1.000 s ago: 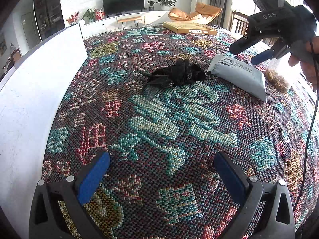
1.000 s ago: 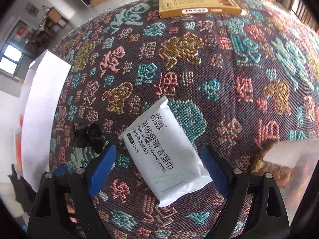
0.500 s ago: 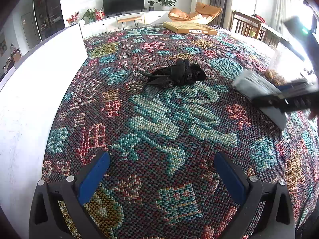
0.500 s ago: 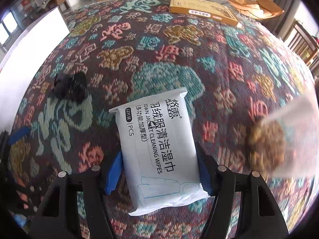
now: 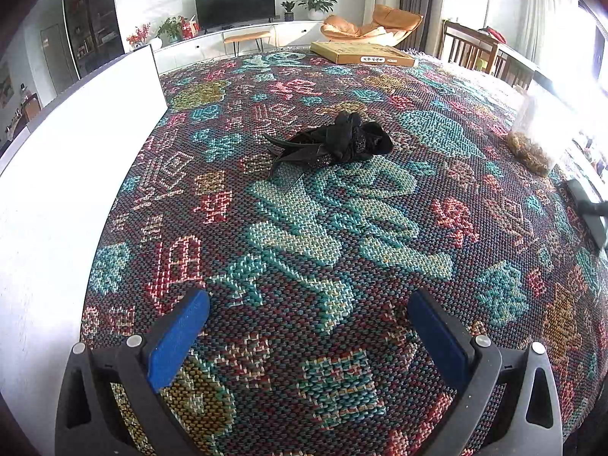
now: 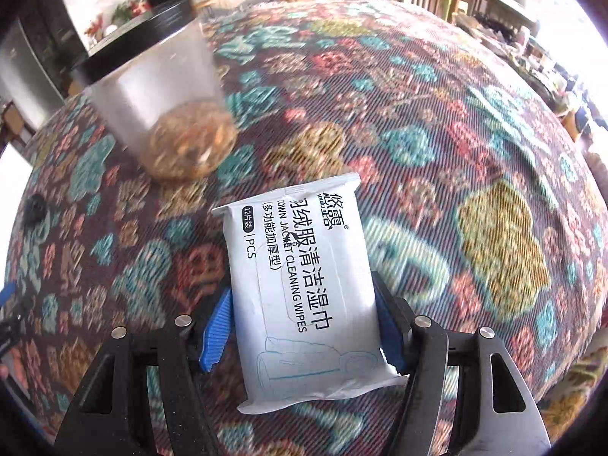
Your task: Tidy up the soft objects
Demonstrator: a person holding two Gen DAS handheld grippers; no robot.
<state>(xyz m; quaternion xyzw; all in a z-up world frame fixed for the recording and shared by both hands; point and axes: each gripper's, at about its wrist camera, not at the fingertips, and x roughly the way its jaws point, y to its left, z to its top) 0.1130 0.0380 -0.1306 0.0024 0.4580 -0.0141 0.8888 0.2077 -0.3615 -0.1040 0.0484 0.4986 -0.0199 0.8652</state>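
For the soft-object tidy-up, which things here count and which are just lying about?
Job: wipes pack, shut in the right gripper; black cloth; left gripper, open.
Lying about: jar; flat box; white board.

Daylight is pouring in from the right side, washing out the area near the curtains [image 5: 539,11]. A dark television [image 5: 235,4] is standing on a long white console [image 5: 243,36] against the pale far wall, with potted plants [image 5: 315,0] sitting beside it. An orange lounge chair [image 5: 374,24] is resting near grey drapes. Wooden dining chairs [image 5: 469,43] are standing at right. A dark cabinet [image 5: 93,19] is occupying the left wall. A patterned woven cloth [image 5: 304,228] is covering the work surface.
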